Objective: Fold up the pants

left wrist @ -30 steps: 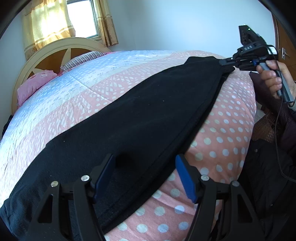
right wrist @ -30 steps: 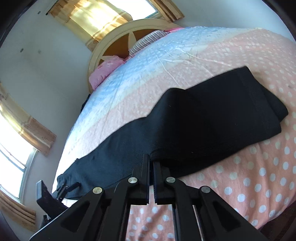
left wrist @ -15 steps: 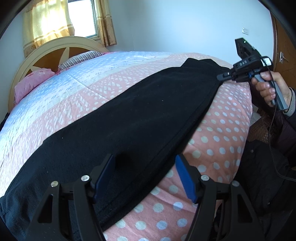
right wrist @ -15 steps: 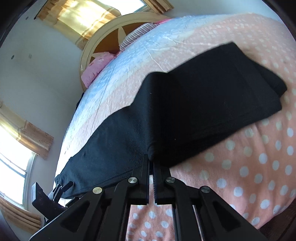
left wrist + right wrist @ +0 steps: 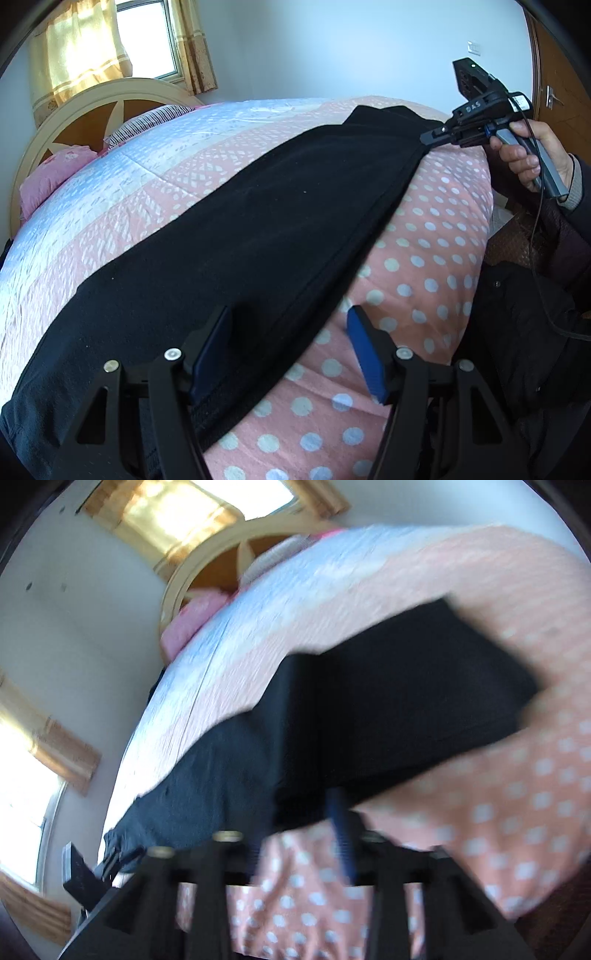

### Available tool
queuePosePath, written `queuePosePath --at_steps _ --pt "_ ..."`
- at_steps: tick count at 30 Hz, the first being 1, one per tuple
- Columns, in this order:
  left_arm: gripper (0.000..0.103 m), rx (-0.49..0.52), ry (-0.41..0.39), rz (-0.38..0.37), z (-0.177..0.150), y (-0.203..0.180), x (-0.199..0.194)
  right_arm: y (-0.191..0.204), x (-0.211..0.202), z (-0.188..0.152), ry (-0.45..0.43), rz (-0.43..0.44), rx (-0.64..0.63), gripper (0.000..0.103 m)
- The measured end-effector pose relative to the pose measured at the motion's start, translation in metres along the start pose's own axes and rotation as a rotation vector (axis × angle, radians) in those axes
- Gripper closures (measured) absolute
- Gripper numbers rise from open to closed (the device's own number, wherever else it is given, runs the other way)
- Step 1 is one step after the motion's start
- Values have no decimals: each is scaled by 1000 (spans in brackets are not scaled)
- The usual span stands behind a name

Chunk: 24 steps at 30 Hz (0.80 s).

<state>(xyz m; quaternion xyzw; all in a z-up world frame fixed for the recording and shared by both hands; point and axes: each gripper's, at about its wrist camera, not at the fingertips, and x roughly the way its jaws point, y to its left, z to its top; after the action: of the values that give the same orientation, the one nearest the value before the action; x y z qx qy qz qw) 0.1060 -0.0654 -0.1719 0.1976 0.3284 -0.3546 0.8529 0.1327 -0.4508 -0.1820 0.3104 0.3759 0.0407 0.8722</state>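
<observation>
Black pants (image 5: 266, 229) lie stretched across the bed, folded lengthwise, with the far end doubled over in the right wrist view (image 5: 399, 709). My left gripper (image 5: 288, 350) is open, its blue pads straddling the near edge of the pants without holding them. My right gripper (image 5: 299, 834) is open in its own blurred view, fingers just off the pants' edge. In the left wrist view the right gripper (image 5: 430, 138) sits at the pants' far edge, hand-held.
The bed (image 5: 424, 258) has a pink polka-dot and pale blue quilt. A pink pillow (image 5: 51, 177) and striped pillow (image 5: 147, 122) lie by the cream headboard (image 5: 92, 107). The person's dark coat (image 5: 524, 332) is at the right. A door (image 5: 561, 66) stands behind.
My right gripper was shut on the pants' edge and has now opened, letting the fabric go; its view is blurred by motion. My left gripper stays open in place.
</observation>
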Motion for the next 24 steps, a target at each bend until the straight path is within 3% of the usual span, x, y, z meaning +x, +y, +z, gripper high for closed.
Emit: queuePosePath --at_steps 5,8,13,15,16,20,24 --pt "37 -30 -51 5 8 1 -12 -47 -37 14 -120 -110 132 58" --pt "35 -31 -90 15 22 1 -17 -67 -41 19 -133 -136 178 58" --pt "35 -26 -75 31 31 6 -1 -74 -35 22 -103 -154 178 58" --pt "35 -42 -58 27 28 11 7 -76 -29 22 -90 -160 179 70" --pt "35 -53 -46 25 25 13 10 -76 -28 22 -84 -160 171 93" --pt "35 -86 -32 -2 22 19 12 -63 -33 24 -108 -168 117 97" --pt "35 -79 0 -19 20 18 17 -50 -44 34 -159 -240 54 97"
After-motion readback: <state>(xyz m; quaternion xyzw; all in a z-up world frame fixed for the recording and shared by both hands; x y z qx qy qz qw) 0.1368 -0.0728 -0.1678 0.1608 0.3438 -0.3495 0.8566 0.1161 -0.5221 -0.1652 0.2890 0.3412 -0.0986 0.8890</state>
